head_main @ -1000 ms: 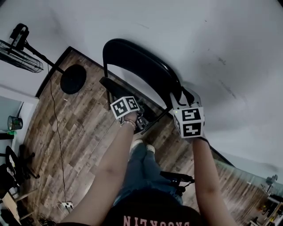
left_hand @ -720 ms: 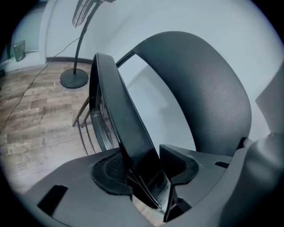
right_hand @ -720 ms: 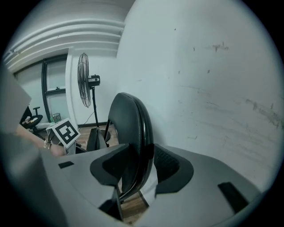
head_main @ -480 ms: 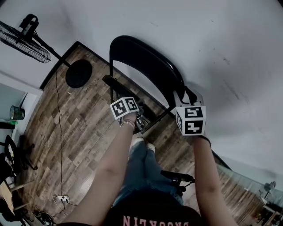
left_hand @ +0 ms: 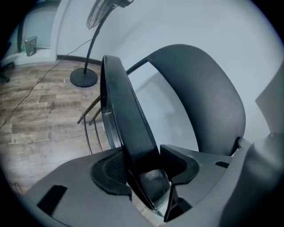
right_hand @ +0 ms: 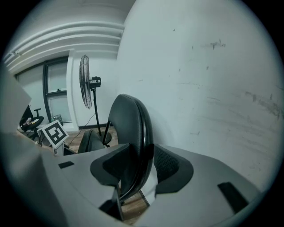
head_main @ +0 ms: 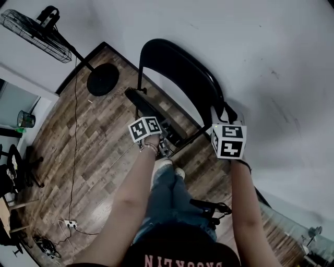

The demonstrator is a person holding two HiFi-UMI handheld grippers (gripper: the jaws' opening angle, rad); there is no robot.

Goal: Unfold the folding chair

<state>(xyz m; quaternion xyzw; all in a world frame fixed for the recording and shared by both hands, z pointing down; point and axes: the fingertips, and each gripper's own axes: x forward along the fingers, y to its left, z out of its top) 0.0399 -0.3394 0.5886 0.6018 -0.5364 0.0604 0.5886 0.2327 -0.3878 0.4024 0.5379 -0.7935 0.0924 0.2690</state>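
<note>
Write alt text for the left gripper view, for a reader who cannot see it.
The left tongs clamp the edge of a black folding-chair seat, which rises edge-on up the middle. The curved backrest stands to its right against a white wall; a standing fan stands on wood floor at upper left.

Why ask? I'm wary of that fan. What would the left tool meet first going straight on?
The chair seat, clamped in the left tool and running on ahead; the fan looks farther off.
</note>
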